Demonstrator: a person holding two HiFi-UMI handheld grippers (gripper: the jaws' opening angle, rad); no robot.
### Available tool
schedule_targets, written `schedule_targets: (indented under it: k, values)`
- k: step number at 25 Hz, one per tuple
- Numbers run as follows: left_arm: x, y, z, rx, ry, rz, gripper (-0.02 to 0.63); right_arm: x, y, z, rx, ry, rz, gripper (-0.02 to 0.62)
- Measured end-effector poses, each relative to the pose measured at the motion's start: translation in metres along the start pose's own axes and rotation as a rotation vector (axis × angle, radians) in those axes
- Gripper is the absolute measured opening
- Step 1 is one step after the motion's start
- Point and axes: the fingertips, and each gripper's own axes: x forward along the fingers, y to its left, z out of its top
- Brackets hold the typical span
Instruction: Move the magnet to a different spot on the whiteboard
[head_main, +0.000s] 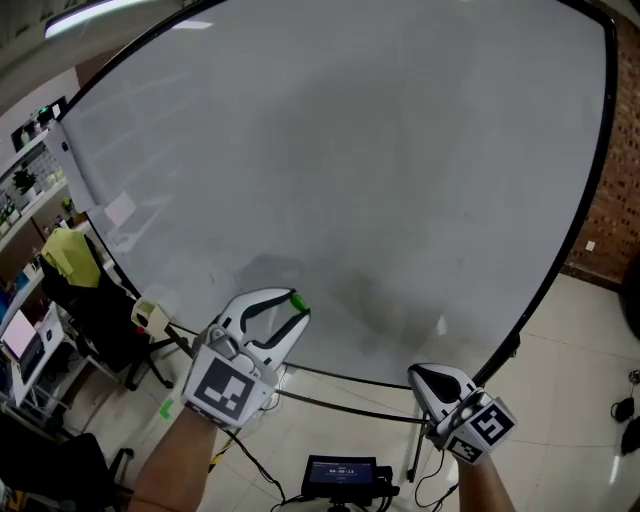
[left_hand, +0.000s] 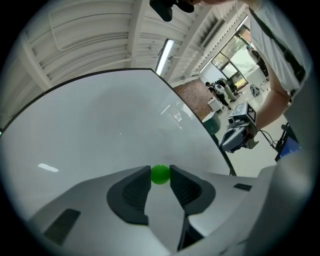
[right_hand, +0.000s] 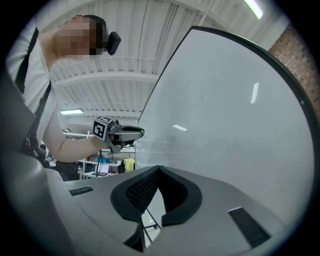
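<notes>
In the head view, the left tool (head_main: 300, 307) is seen in front of the whiteboard (head_main: 350, 150), with the small green magnet (head_main: 294, 298) pinched at its very tips. Whether the magnet touches the board cannot be told. The right tool (head_main: 418, 375) is held lower and off to the side, well apart from the left tool.

In the left gripper view, the round magnet is shown clamped between the two dark pads, right at their front ends, with the board filling the space beyond the tips.

In the right gripper view, the jaws are seen pressed together with nothing between them. The left tool is visible off to one side, green at its tip.

The magnet is judged to be light, hard and smooth, so it could be squeezed out of a tip grip. It is best held across its widest part, squarely between the pads. A sudden pull toward the board is to be expected as it is brought close.
</notes>
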Motion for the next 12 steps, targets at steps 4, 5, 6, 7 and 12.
schedule_targets:
  k: [4, 5, 6, 7, 12]
  values:
    - [-0.020, -0.011, -0.017, -0.090, -0.056, -0.040, 0.150, 0.009, 0.023, -0.008, -0.005, 0.006, -0.032, 0.026]
    - [-0.024, -0.013, -0.023, -0.127, -0.072, -0.054, 0.150, 0.013, 0.029, -0.011, -0.004, 0.011, -0.036, 0.026]
    - [-0.027, -0.014, -0.028, -0.171, -0.090, -0.071, 0.150, 0.017, 0.034, -0.016, -0.002, 0.015, -0.040, 0.026]
    - [-0.031, -0.016, -0.033, -0.216, -0.107, -0.089, 0.150, 0.021, 0.039, -0.019, -0.001, 0.021, -0.043, 0.026]
    - [-0.064, -0.030, -0.057, -0.359, -0.151, -0.156, 0.150, 0.028, 0.086, -0.025, -0.020, 0.052, -0.053, 0.026]
